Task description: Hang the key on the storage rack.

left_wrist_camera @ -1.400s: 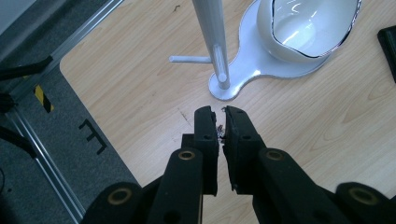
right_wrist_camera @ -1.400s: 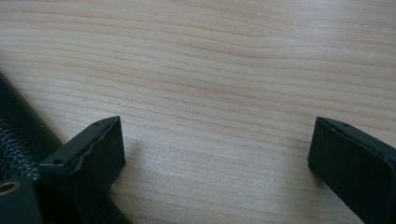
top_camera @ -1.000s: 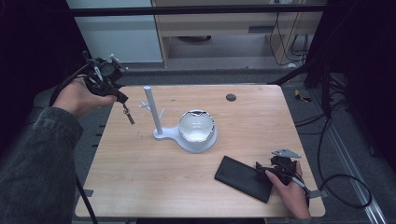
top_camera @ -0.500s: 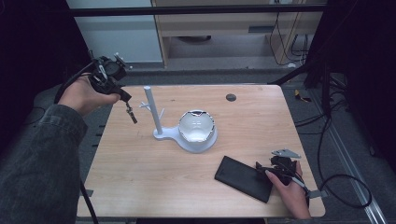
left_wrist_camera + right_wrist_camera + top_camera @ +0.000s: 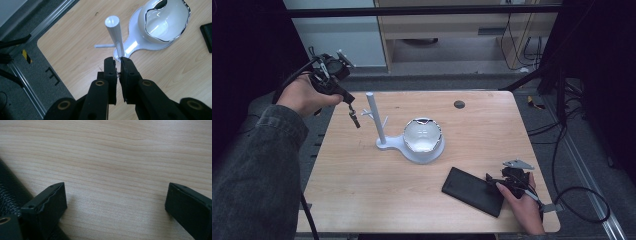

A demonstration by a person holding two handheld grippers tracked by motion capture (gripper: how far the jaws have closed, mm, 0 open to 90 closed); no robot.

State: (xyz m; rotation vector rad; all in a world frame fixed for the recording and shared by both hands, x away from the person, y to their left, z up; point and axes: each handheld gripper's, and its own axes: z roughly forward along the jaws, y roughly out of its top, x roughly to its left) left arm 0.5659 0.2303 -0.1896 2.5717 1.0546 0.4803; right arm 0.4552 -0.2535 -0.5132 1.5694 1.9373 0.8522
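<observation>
Your left gripper (image 5: 118, 65) has its fingers (image 5: 110, 68) almost closed, with only a thin slit between them; something tiny glints in that slit, too small to make out. In the high view it (image 5: 354, 119) hangs in the air over the table's left edge, fingers angled down toward the stand. Your right gripper (image 5: 116, 202) has its fingers (image 5: 48, 202) spread wide with only bare wood between them, holding nothing, and it (image 5: 504, 180) rests low at the near right corner, just beside the case. There is one white stand (image 5: 379, 122), one shiny bowl (image 5: 423, 135) and one flat black case (image 5: 473, 191). The stand's post is upright, its long axis vertical, with short pegs sticking out sideways; it rises from a white base that also carries the bowl, near the middle of the table (image 5: 362, 200). The case lies flat, its long side running diagonally toward your right hand (image 5: 524, 207). The table is pale wood with one small dark round spot (image 5: 459, 104) near its far edge; cabinets and trailing cables stand behind it in a dim room.
</observation>
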